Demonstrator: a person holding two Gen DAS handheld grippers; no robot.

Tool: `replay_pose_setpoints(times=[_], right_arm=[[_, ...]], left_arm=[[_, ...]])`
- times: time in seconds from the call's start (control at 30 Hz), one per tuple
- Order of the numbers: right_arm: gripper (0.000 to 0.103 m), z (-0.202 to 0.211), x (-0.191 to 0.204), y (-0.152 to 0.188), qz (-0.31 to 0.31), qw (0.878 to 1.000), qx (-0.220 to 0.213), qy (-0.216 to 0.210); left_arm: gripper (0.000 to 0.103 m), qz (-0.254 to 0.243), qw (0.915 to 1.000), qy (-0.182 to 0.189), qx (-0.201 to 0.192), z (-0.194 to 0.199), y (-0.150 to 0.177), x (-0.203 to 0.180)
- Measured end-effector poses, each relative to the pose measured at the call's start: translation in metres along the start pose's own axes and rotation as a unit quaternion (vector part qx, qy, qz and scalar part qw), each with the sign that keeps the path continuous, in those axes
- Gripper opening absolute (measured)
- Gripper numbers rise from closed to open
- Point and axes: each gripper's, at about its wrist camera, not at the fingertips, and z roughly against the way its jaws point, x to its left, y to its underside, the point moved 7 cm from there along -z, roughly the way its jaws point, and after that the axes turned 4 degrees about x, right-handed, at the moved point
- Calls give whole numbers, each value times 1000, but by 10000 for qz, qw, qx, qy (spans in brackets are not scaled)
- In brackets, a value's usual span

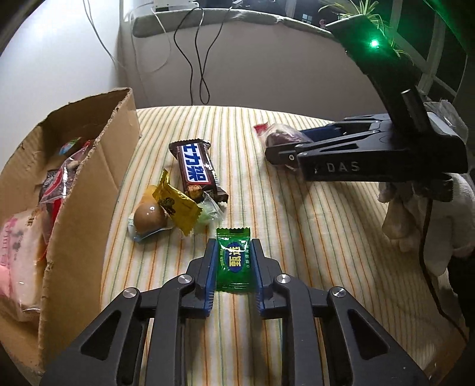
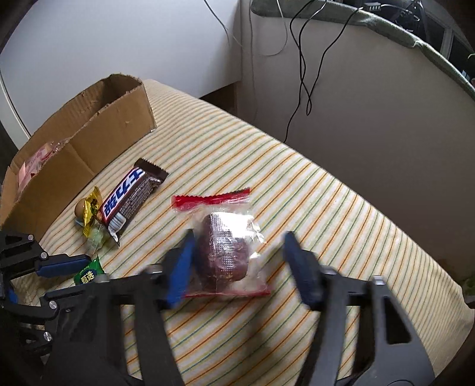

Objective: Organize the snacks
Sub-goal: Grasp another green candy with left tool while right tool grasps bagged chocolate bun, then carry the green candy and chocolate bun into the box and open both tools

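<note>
The left gripper (image 1: 233, 268) straddles the green candy packet (image 1: 233, 257), fingers released and not yet clamped, near the cardboard box (image 1: 89, 184). The right gripper (image 2: 240, 267), fingers spread, brackets the red-sealed snack bag (image 2: 222, 243), farther from the box. Risk: slick film may slip from either grasp during closure.

Glossy plastic green candy wrapper (image 1: 233, 259); rough matt cardboard box (image 1: 89, 190) with torn edges; striped cloth on the desk (image 1: 297, 225).

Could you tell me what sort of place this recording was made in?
Probably a room at home: a striped cloth covers the surface, loose cables hang down the wall, and a potted plant sits by the window.
</note>
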Motion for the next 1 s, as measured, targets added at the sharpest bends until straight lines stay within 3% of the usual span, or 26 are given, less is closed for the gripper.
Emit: replay_pose_setpoints(times=[0.1, 0.67, 1.0], right_arm=[[40, 2, 1, 2, -25, 10000, 20, -1], [39, 38, 5, 6, -151, 9994, -210, 232], [39, 55, 23, -5, -105, 9989, -381, 263]], left_arm=[[19, -5, 10000, 43, -5, 1, 1, -1], [19, 23, 9989, 280, -372, 29, -5, 1], [19, 163, 9971, 238, -711, 61, -14, 30]])
